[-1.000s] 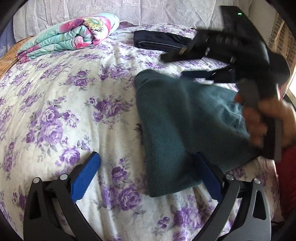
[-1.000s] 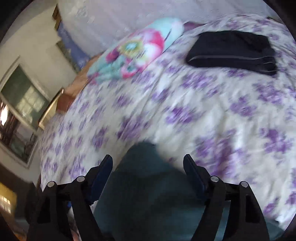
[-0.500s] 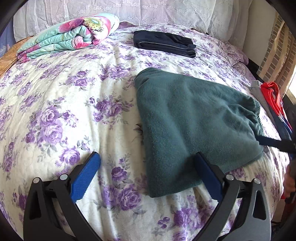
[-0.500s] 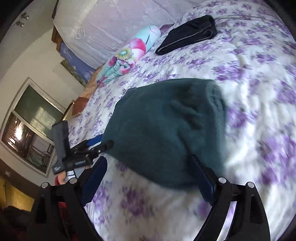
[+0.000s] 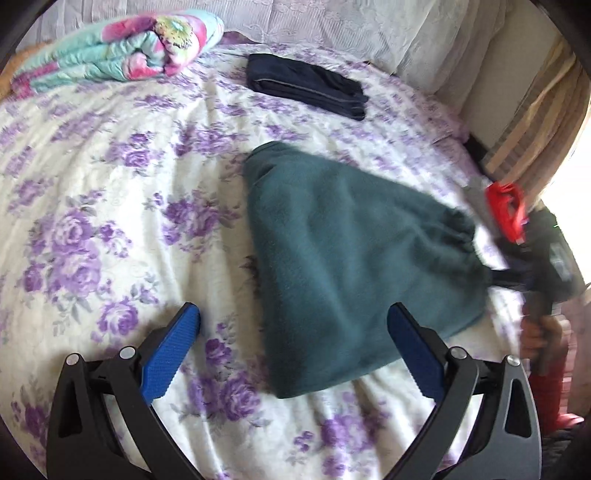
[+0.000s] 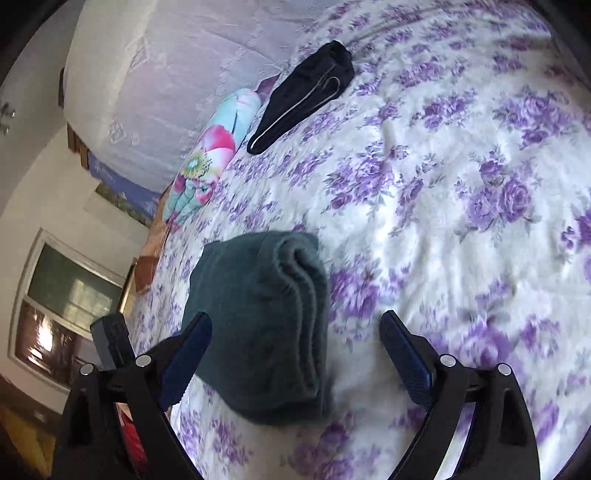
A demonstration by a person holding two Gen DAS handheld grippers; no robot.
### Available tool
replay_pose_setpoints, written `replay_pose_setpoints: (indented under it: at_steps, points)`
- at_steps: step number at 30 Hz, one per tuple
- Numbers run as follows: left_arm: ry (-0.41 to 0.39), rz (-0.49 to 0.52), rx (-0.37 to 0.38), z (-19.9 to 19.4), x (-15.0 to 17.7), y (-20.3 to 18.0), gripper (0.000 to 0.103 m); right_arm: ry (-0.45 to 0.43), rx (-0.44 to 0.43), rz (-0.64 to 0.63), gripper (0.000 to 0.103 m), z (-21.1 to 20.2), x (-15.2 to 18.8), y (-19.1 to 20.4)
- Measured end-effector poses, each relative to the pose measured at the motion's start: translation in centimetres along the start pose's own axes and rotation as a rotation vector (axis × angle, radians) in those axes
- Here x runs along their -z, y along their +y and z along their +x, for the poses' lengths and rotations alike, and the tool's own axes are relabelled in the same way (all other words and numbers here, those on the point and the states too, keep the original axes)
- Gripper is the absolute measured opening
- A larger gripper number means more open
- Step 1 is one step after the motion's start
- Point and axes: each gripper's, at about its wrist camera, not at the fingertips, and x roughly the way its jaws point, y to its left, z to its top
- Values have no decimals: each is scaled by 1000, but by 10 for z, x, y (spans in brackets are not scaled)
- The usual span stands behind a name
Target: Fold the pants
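Note:
Folded teal fleece pants lie on the purple-flowered bedspread. My left gripper is open and empty, low over the bed, with the pants' near edge between its blue pads. In the left wrist view the right gripper sits at the pants' right edge, by the gathered waistband. In the right wrist view the pants show as a layered stack. My right gripper is open around the stack's near end, holding nothing.
Folded dark navy pants lie at the far side of the bed. A rolled floral quilt lies at the far left. White lace pillows line the headboard. Red clothing hangs off the bed's right edge. A window is at left.
The right gripper has swung from above the pants down to their right edge. It now views the stack from the end. The left gripper has barely moved.

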Motion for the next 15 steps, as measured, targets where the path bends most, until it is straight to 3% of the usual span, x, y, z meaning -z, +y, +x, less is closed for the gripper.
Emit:
replay_pose_setpoints:
  at_steps: [5,9,11,15]
  points:
    - [26,-55,95,8,-9,5,98,-13,8,-69,100,11,-1,4]
    - [66,-95,230,19,-11,1,98,-15,53,-131,100,19,-5,12]
    - [61,-92,238,21,-9,0,98,-18,42,-123,100,21,-10,11]
    - [64,-117,349,17,-2,7,98,-36,-15,-101,100,18,-14,2]
